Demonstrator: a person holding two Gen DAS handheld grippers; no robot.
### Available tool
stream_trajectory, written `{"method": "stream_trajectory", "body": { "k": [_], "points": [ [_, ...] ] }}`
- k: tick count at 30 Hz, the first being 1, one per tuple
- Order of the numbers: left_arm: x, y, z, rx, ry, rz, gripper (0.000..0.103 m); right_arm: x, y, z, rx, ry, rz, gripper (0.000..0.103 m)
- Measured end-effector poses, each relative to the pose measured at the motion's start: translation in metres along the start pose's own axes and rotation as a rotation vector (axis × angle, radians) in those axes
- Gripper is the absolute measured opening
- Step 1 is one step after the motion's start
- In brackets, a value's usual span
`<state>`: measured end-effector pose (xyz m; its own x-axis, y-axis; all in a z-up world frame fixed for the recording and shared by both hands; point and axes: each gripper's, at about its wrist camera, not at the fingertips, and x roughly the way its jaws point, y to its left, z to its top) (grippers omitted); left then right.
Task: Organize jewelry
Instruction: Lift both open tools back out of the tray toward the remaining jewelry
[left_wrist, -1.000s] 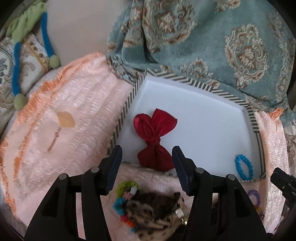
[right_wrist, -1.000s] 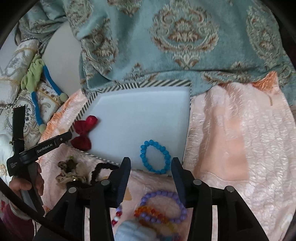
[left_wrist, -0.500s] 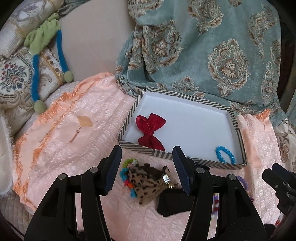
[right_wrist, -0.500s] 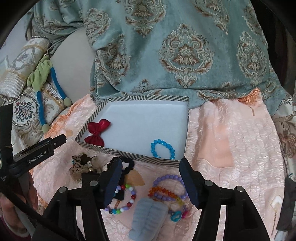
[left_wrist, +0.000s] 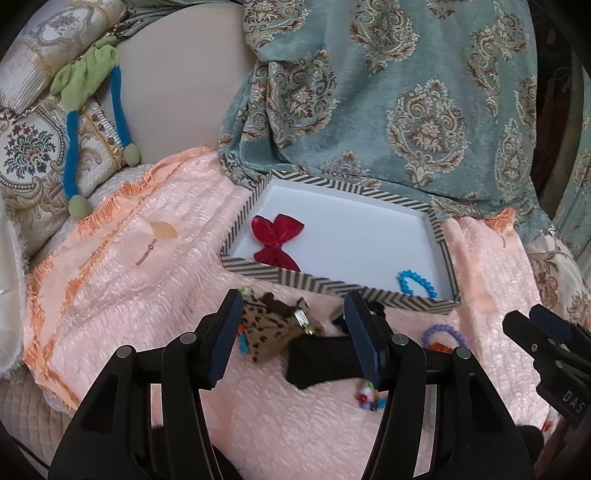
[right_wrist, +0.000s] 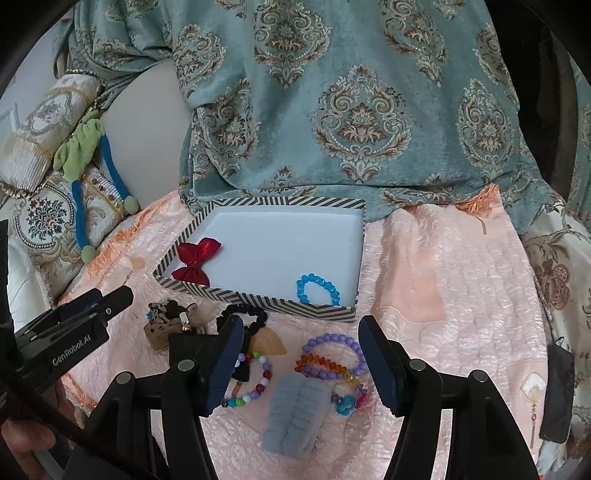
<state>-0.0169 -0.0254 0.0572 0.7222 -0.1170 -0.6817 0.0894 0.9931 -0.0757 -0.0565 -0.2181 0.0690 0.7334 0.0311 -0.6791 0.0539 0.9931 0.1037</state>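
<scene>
1. The left gripper (left_wrist: 291, 325) is held wide open above the pink cloth (left_wrist: 147, 280); nothing is gripped, and the leopard-print hair bow (left_wrist: 266, 326) and a black piece of fabric (left_wrist: 321, 360) are seen lying on the cloth between its jaws.
2. The right gripper (right_wrist: 301, 354) is also spread and empty; its jaws have just been opening, though the last widening is slight. Loose pieces are seen under the gap: a purple bead bracelet (right_wrist: 332, 350), an orange bead bracelet (right_wrist: 325, 367) and a grey-blue fluffy item (right_wrist: 295, 417).
3. A multicoloured bead bracelet (right_wrist: 255, 380) and a black bead bracelet (right_wrist: 245, 315) are found beside the right gripper's left finger.
4. The striped box (right_wrist: 258, 299) is set on the cloth beyond the pile, against the teal patterned fabric (right_wrist: 351, 110).
5. Inside the box, a red bow (right_wrist: 195, 258) is placed near the left wall and a blue bead bracelet (right_wrist: 317, 290) near the front right corner, well apart.
</scene>
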Motion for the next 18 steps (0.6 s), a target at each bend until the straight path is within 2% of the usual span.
{"method": "stream_trajectory", "body": {
  "k": [18],
  "points": [
    [-0.028, -0.003, -0.016, -0.004, -0.009, -0.019, 0.057, -0.027, 0.006, -0.010, -0.022, -0.028, -0.009, 0.066]
  ]
}}
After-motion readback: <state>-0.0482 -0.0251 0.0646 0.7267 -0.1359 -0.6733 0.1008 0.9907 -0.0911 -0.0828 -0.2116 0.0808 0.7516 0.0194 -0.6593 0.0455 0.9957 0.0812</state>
